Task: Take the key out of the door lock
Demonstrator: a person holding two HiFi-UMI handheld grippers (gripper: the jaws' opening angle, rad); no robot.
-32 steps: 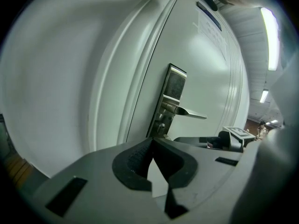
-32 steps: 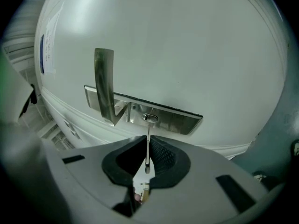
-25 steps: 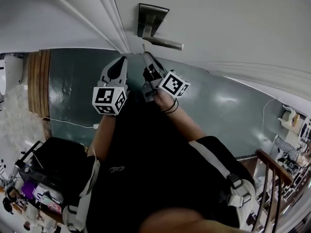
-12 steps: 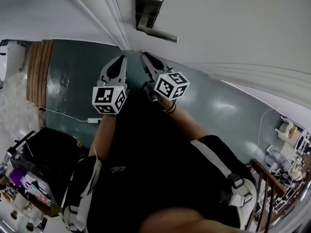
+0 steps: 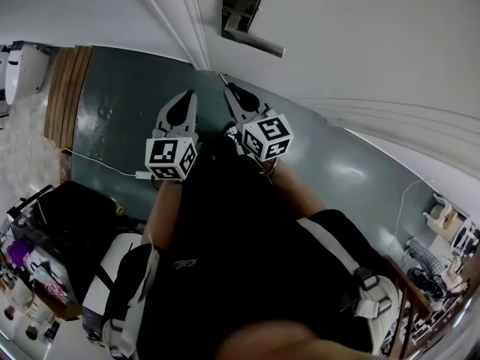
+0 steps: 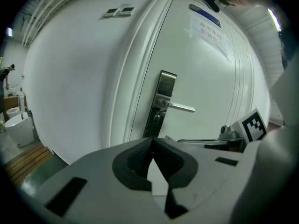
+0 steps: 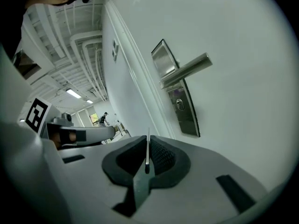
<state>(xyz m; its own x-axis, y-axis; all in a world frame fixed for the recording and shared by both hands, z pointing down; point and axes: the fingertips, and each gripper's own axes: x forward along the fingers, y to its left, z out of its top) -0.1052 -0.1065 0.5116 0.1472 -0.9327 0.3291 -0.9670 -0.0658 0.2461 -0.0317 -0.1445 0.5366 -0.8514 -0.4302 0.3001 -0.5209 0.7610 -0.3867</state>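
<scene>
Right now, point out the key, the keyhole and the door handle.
key (image 7: 147,150), right gripper view, middle of the thin blade, seen edge-on
keyhole (image 7: 179,104), right gripper view, centre of the dark slot
door handle (image 7: 187,69), right gripper view, middle of the lever

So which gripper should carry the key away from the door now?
Right. The right gripper is shut on the key, which is clear of the lock. The left gripper is shut and empty, so it would need a handover first.
</scene>
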